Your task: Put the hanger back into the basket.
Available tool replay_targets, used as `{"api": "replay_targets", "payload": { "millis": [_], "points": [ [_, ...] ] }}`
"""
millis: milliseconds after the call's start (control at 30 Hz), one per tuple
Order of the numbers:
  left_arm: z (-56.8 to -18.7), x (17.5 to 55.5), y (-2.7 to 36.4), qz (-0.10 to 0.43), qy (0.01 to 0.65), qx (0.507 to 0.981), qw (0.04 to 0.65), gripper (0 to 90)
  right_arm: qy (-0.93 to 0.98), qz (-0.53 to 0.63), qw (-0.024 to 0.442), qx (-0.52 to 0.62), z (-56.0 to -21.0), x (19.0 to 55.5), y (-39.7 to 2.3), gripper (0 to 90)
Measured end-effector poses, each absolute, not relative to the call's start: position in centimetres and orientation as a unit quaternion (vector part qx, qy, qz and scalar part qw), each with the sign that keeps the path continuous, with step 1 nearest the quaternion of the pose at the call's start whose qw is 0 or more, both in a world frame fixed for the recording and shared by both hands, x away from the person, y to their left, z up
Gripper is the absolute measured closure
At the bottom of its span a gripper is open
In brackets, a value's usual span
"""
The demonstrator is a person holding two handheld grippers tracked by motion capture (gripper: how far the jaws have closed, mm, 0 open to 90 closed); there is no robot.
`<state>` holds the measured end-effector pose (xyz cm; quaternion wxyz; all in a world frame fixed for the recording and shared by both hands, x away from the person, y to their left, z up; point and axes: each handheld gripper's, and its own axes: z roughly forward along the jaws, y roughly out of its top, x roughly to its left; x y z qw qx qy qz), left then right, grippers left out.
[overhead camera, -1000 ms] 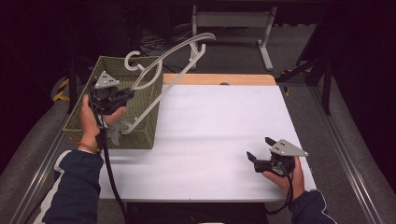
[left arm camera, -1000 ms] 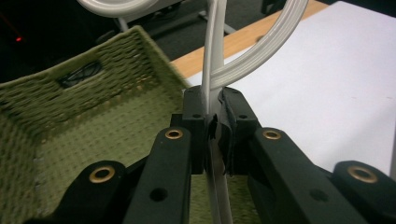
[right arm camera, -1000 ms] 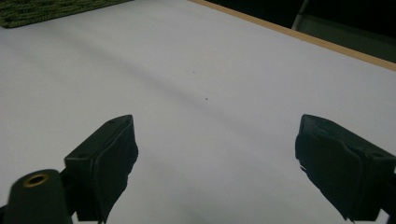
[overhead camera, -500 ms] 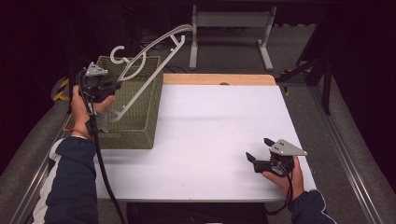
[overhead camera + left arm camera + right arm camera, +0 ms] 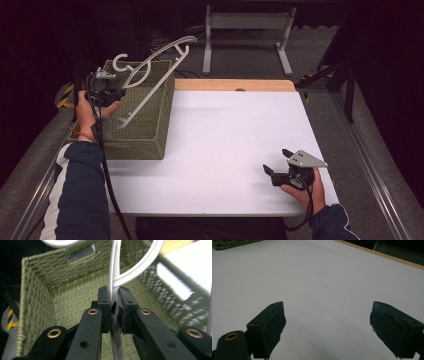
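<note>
A white plastic coat hanger (image 5: 150, 70) hangs tilted over the green woven basket (image 5: 150, 135) at the table's left. My left gripper (image 5: 107, 92) is shut on the hanger's thin lower bar, at the basket's left rim. In the left gripper view the two pads pinch that white bar (image 5: 113, 282), with the basket's inside (image 5: 75, 297) behind it. My right gripper (image 5: 276, 165) rests low over the white tabletop (image 5: 225, 140) near the front right. Its black fingers (image 5: 268, 325) stand wide apart with nothing between them.
A wooden strip (image 5: 235, 85) edges the table's far side. Behind it stands a grey metal frame (image 5: 245, 30) on the floor. Grey floor and rails run along both sides of the table.
My left hand has carried the hanger leftward and slightly down, from above the basket's middle to its left rim. The right hand has stayed put.
</note>
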<state>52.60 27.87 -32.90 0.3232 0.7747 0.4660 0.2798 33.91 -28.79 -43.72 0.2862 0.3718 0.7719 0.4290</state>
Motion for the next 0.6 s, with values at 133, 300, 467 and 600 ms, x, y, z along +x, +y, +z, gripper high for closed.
{"api": "replay_targets", "payload": {
  "millis": [133,300,467,600],
  "points": [
    [-34.2,53.3,28.4,0.271,0.475,0.781,0.3,81.4,0.772,0.431,0.287,0.37,-43.7,33.9,-28.7,13.1],
    [-35.9,54.0,29.2,0.264,0.498,0.782,0.266,79.8,0.774,0.429,0.285,0.368,-43.8,33.9,-28.7,13.1],
    [-35.2,53.6,29.0,0.281,0.489,0.779,0.273,74.3,0.771,0.434,0.291,0.363,-43.7,33.8,-28.6,13.4],
    [-34.7,53.1,28.4,0.28,0.479,0.779,0.292,71.0,0.774,0.432,0.295,0.357,-43.6,33.7,-28.5,13.4]
  ]
}}
